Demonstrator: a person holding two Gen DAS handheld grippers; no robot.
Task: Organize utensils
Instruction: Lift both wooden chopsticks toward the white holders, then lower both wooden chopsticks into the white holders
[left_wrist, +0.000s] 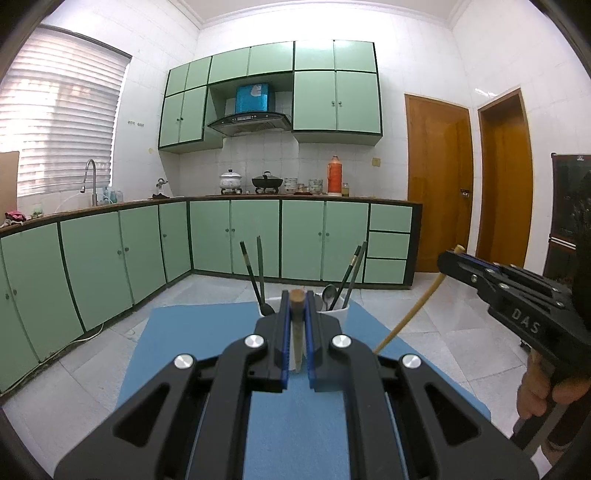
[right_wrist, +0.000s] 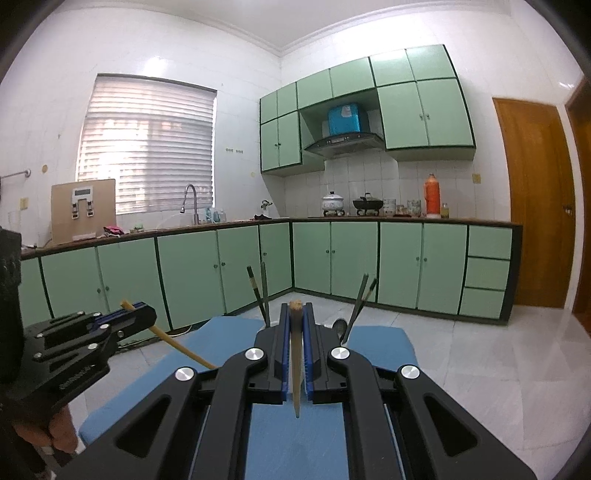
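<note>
The left gripper (left_wrist: 296, 325) is clamped on a wooden chopstick (left_wrist: 296, 332), its blue pads (left_wrist: 284, 332) pressed against the stick on both sides. The stick stands nearly upright in the left wrist view, its blunt end poking out above the fingertips and its shaft running down between the pads toward 6 o'clock. The right gripper (right_wrist: 295, 332) is likewise closed on a second wooden chopstick (right_wrist: 295, 354), blunt end up, tapered tip hanging free below the pads over the blue mat (right_wrist: 295, 443).

Each gripper shows in the other's camera. In the left wrist view the right one sits at 3 o'clock, held by a hand (left_wrist: 535, 391), its chopstick slanting down toward 7 o'clock. In the right wrist view the left one sits at 9 o'clock, its stick slanting down toward 4 o'clock.

Just beyond the left gripper's fingertips, at 12 o'clock, two white cups stand on the mat. The left cup (left_wrist: 266, 309) holds two dark chopsticks (left_wrist: 251, 273) leaning toward 11 o'clock. The right cup (left_wrist: 338, 315) holds a metal spoon (left_wrist: 328, 293) and another dark pair (left_wrist: 351, 273) leaning toward 1 o'clock. Both held sticks are up off the mat and outside the cups.

The mat covers the bench (left_wrist: 458, 391). Farther out, green cabinets (left_wrist: 255, 236) line the kitchen walls, with a counter carrying pots and an orange flask (left_wrist: 334, 175).
</note>
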